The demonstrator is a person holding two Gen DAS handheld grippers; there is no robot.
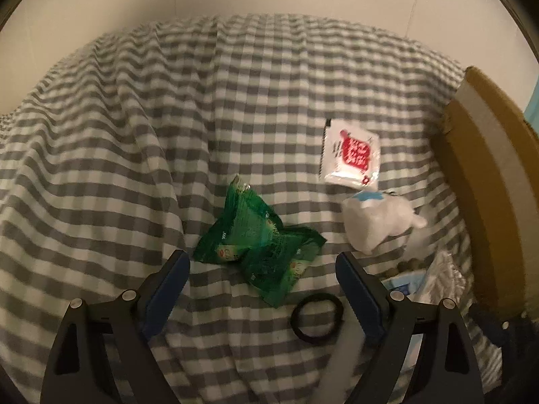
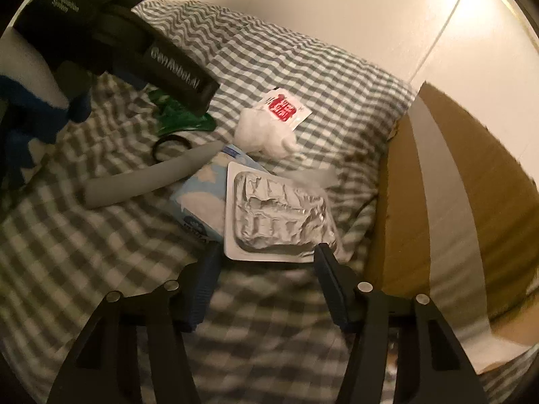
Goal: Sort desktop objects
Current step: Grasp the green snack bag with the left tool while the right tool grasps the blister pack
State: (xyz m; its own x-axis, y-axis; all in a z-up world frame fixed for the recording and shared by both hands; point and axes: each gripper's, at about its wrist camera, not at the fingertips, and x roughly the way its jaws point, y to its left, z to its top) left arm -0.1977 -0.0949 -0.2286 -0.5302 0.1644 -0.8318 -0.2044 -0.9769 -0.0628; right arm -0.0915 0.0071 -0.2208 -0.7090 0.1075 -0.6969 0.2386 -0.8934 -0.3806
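Observation:
On the grey-checked cloth lie green snack packets, a black ring, a white sachet with a red label and a crumpled white wad. My left gripper is open, its jaws either side of the green packets and just above them. My right gripper is open and empty, right in front of a foil blister pack that lies on a light-blue tissue packet. A grey tube, the ring, the wad and the sachet lie beyond.
A brown cardboard box with grey tape stands along the right side; it also shows in the left wrist view. A pale wall is behind the cloth. The left gripper's black body and the gloved hand holding it fill the upper left of the right wrist view.

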